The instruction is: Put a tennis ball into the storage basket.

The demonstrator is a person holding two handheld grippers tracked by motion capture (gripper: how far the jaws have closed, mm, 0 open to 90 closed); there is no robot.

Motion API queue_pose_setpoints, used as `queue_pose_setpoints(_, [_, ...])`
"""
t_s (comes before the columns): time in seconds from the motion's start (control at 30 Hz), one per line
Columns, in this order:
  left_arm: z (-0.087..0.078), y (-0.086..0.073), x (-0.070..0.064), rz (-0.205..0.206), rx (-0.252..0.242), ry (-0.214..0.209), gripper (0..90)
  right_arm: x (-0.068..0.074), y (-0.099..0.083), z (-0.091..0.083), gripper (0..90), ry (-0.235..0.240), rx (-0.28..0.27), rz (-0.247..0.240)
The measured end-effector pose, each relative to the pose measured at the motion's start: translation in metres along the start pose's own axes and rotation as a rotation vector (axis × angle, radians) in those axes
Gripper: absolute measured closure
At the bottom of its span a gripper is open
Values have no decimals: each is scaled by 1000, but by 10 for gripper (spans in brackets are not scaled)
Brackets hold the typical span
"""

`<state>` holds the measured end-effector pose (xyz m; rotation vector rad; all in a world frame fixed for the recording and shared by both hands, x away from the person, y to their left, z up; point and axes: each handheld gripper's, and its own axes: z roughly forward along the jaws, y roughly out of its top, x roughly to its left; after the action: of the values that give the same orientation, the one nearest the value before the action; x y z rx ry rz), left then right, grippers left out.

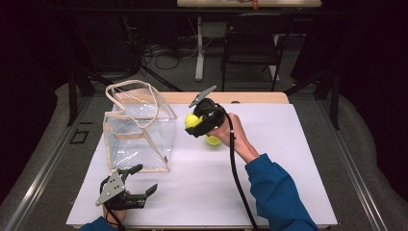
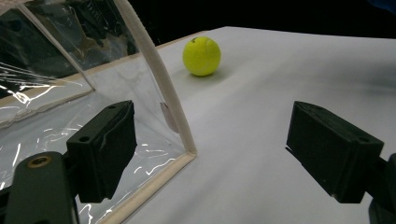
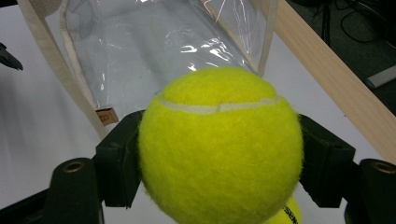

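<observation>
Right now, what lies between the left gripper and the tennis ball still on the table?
Only bare white table, in the left gripper view. The clear bag's corner sits just left of that line; the left gripper is open.

Beyond my white tabletop (image 1: 288, 159) the room lay dark; a black folding chair (image 1: 252, 43) stood on grey floor (image 1: 168, 72) strewn with cables (image 1: 163, 55).

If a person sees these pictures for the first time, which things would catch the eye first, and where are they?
The eye goes first to the bright yellow tennis ball clamped in the right gripper, held above the white table just right of the clear plastic bag. A second tennis ball lies on the table below that hand. Near the front edge, the left gripper waits open beside the bag's corner.
</observation>
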<state>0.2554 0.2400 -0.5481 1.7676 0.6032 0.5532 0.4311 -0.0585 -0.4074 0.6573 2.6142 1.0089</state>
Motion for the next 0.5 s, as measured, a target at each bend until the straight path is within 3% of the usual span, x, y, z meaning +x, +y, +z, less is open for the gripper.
queue_pose_setpoints(0.5, [-2,0,1,-3,-13,5,158,0,16,-3,267,-7,-14,-22])
